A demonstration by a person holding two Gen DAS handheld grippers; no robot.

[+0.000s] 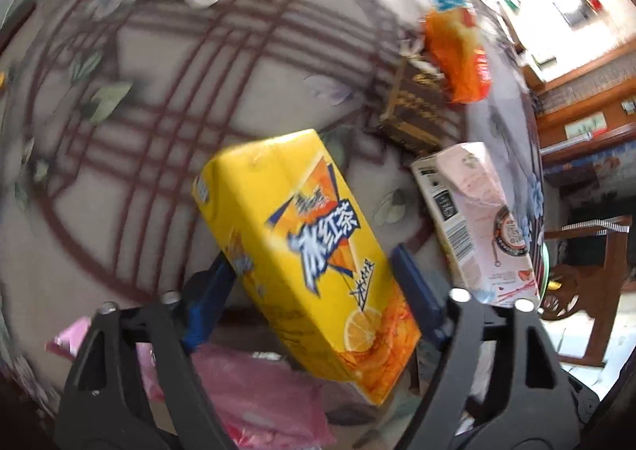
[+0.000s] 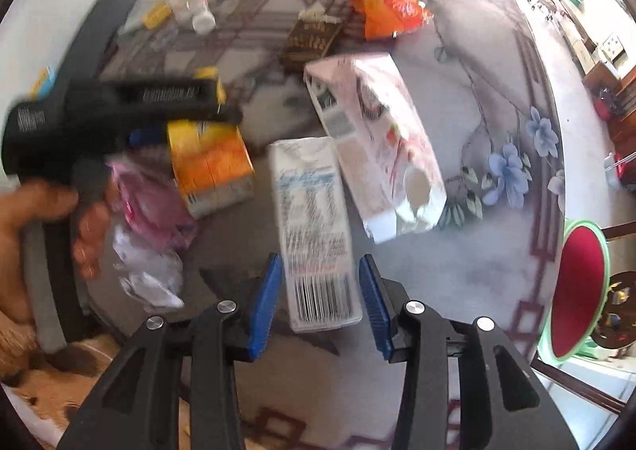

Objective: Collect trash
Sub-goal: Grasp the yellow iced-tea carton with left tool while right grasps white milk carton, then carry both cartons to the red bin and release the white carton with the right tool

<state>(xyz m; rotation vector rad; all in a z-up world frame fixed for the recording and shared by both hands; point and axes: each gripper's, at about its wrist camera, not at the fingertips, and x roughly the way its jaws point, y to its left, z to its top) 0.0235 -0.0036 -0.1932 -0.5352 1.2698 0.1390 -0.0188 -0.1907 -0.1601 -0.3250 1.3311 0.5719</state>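
Observation:
A yellow iced-tea carton [image 1: 302, 235] lies tilted between the blue fingers of my left gripper [image 1: 310, 257]. The left finger sits against its side and a thin gap shows at the right fingertip, so the jaws are open around it. From the right wrist the same carton [image 2: 206, 160] rests on the table under that gripper, beside a pink plastic bag [image 2: 147, 195]. My right gripper [image 2: 321, 265] is open over a white carton [image 2: 314, 219] lying flat, with narrow gaps on both sides. A pink-and-white carton [image 2: 377, 140] lies just beyond it.
An orange snack bag [image 2: 381, 8], a brown packet [image 2: 314, 38] and a clear bottle with a white cap [image 2: 198, 12] lie farther back on the patterned tablecloth [image 2: 457, 271]. Crumpled white wrapping [image 2: 147, 271] sits near a hand [image 2: 35, 211]. A red stool [image 2: 576, 291] stands past the table's right edge.

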